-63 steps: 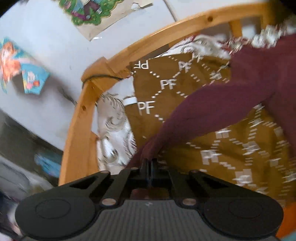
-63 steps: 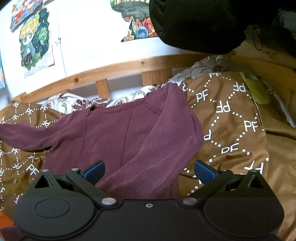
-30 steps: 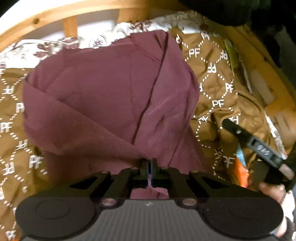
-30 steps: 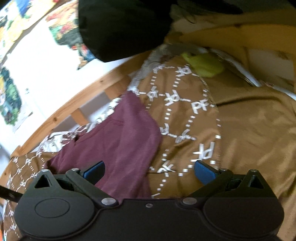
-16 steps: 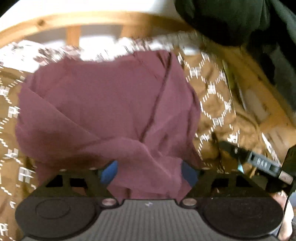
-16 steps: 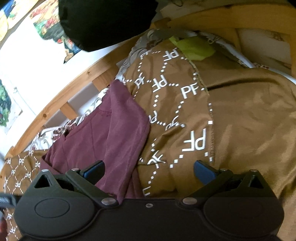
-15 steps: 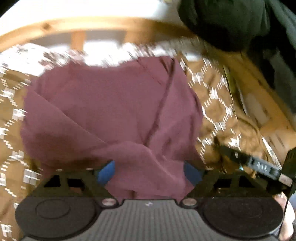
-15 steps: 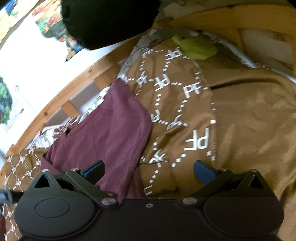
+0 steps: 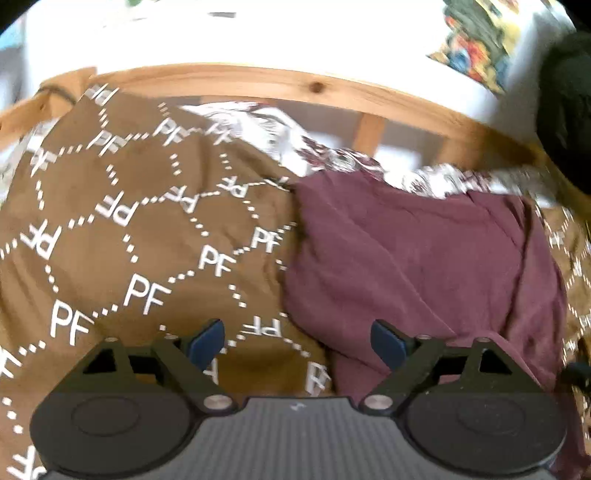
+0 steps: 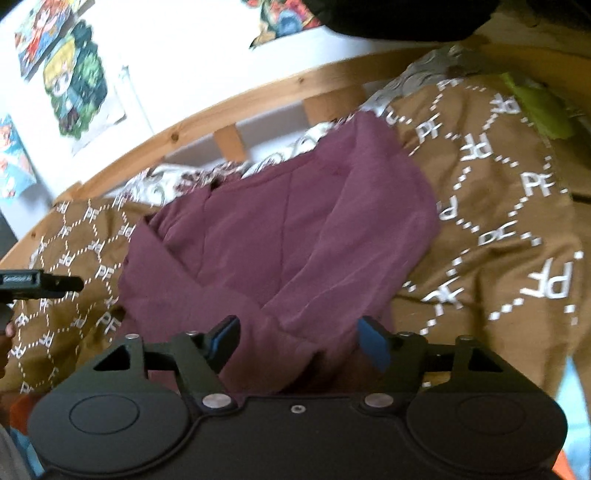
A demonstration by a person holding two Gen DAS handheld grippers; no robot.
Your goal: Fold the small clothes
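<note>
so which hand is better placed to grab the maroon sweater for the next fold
Right. The right tongs sit over the near edge of the maroon knit sweater, jaws closing with cloth between them. The left tongs are open and closing slightly over the brown PF-patterned bedspread, the sweater off to their side.

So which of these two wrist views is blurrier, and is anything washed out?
Left wrist view: more motion smear, worst along the patterned sheet and headboard rail; the wall is blown out white. Right wrist view: softer blur, the maroon top reads clearly; fisheye bends the rail in both.
</note>
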